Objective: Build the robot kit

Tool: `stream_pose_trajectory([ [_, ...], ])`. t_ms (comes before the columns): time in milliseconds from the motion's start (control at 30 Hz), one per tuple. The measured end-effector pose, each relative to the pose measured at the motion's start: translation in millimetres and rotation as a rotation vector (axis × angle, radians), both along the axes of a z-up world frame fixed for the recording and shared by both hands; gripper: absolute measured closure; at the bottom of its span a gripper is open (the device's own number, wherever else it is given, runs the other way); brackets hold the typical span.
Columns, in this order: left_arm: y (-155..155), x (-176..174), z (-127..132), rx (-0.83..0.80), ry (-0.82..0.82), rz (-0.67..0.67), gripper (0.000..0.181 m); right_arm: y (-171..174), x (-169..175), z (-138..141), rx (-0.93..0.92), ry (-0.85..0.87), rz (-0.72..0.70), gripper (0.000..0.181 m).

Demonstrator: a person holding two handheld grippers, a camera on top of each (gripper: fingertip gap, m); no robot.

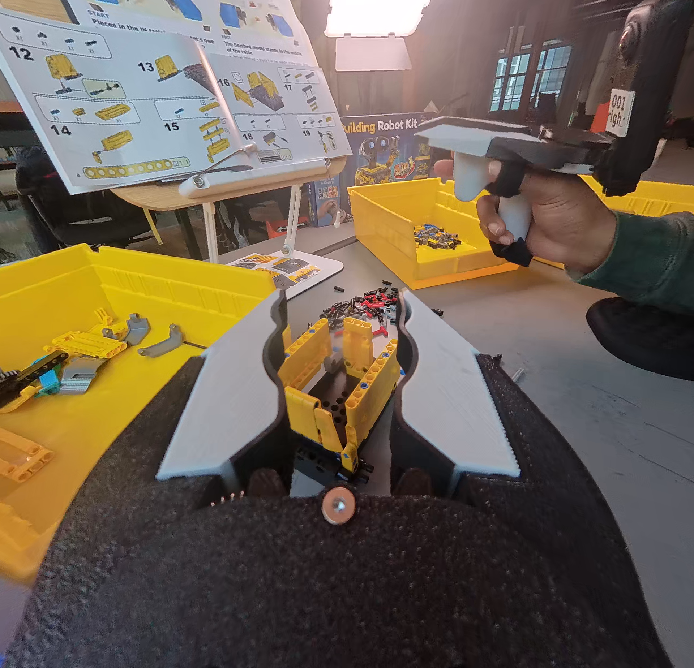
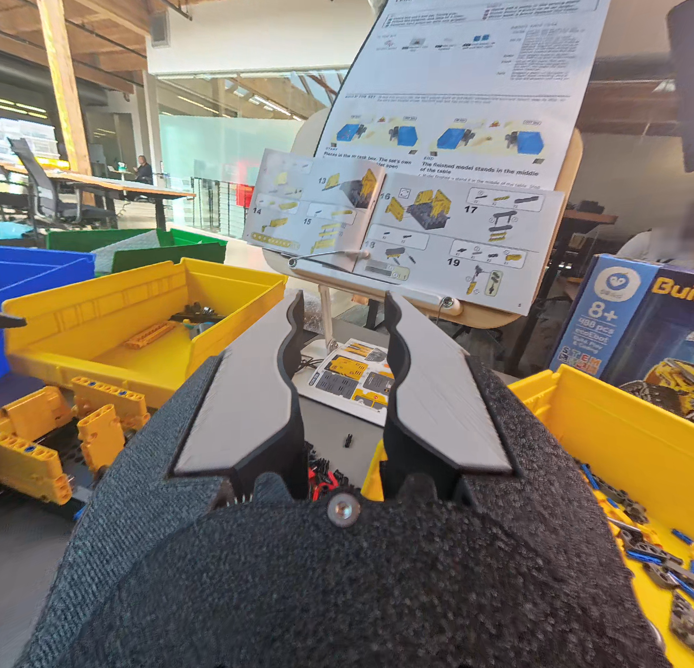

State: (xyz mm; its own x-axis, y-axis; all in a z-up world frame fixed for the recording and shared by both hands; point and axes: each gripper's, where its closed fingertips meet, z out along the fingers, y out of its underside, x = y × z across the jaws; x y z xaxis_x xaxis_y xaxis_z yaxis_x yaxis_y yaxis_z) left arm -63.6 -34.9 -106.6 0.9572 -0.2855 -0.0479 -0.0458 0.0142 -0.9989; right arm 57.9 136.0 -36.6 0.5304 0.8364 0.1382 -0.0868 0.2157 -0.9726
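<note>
Yellow-and-black brick assembly [image 1: 340, 391] — open-topped box of yellow beam walls on black perforated base, upright on grey bench [image 1: 525, 349], between spread jaws of left gripper [image 1: 340, 304]; contact unclear.

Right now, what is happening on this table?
A person holds a gripper in each hand. The left gripper has its fingers on either side of a partly built yellow and black brick model on the grey table; actual contact is unclear. The right gripper is open and empty, raised facing the instruction booklet on its stand. Yellow bins with loose parts sit on both sides.

Close claw-mounted views, shared booklet stand [image 1: 210, 184].
</note>
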Motion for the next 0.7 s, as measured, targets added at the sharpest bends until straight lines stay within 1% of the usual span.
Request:
stream_pose_trajectory([
  [100, -0.1, -4.8, 2.2, 0.006, -0.021, 0.015, 0.125, 4.5, 2.7, 4.0, 0.007, 0.037, -0.039, 0.14],
  [200, -1.5, -9.9, 6.4, 0.011, -0.048, 0.031, 0.125, 2.4, 3.1, -3.5, 0.027, 0.024, -0.06, 0.14],
  [300, -4.0, -18.1, 12.2, 0.02, -0.053, 0.058, 0.127, -3.0, 0.6, -10.1, 0.04, -0.003, -0.052, 0.14],
  [400, -10.1, -33.9, 25.3, 0.045, -0.031, 0.111, 0.131, -8.1, -0.9, -17.2, 0.044, -0.031, -0.038, 0.141],
  [467, -17.4, -53.3, 39.9, 0.071, 0.004, 0.173, 0.132, -10.3, 0.0, -21.2, 0.046, -0.045, -0.033, 0.141],
  [567, -34.9, -91.1, 61.4, 0.061, 0.03, 0.268, 0.133, -12.4, 0.9, -26.7, 0.034, -0.06, -0.018, 0.144],
  [633, -48.5, -119.9, 69.4, 0.002, 0.057, 0.322, 0.134, -13.8, 0.7, -30.7, 0.029, -0.073, -0.007, 0.145],
  [700, -62.4, -150.9, 66.3, -0.127, 0.105, 0.363, 0.135, -15.8, 0.4, -33.9, 0.028, -0.086, 0.004, 0.146],
])
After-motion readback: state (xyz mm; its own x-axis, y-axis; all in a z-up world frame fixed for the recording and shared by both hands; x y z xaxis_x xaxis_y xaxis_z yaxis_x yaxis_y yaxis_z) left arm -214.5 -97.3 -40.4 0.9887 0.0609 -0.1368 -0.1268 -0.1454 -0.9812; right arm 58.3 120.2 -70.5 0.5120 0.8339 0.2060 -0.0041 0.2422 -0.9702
